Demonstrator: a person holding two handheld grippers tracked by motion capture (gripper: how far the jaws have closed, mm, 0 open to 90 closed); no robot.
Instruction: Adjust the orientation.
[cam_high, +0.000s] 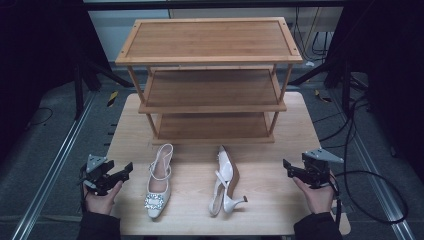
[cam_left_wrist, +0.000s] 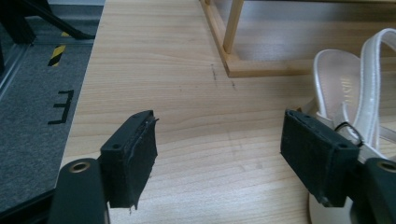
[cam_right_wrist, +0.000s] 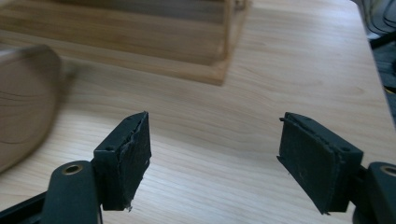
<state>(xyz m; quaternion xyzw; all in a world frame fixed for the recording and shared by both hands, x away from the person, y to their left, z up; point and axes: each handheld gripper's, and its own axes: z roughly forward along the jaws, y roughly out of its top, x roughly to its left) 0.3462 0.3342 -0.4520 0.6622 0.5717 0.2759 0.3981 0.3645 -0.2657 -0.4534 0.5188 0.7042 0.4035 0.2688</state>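
- A pale wooden table (cam_high: 300, 130) carries a three-tier wooden shoe rack (cam_high: 210, 42) at its far side, and two white heeled shoes lie in front of it.
- The left shoe (cam_high: 159, 182) stands upright on its sole, toe toward the person, with a sparkling buckle on the toe.
- The right shoe (cam_high: 226, 182) lies tipped on its side, its tan sole facing right and its thin heel pointing right.
- The left gripper (cam_high: 125, 170) hangs over the table's left edge, just beside the upright shoe; its jaws are wide apart with nothing between them.
- In the left gripper view that shoe's (cam_left_wrist: 345, 93) straps sit right behind the right-hand jaw.
- The right gripper (cam_high: 286, 166) hovers near the table's right edge, well apart from the tipped shoe, jaws spread wide and empty.
- A blurred brown shape (cam_right_wrist: 23, 102) at the left of the right gripper view is probably that shoe's sole.
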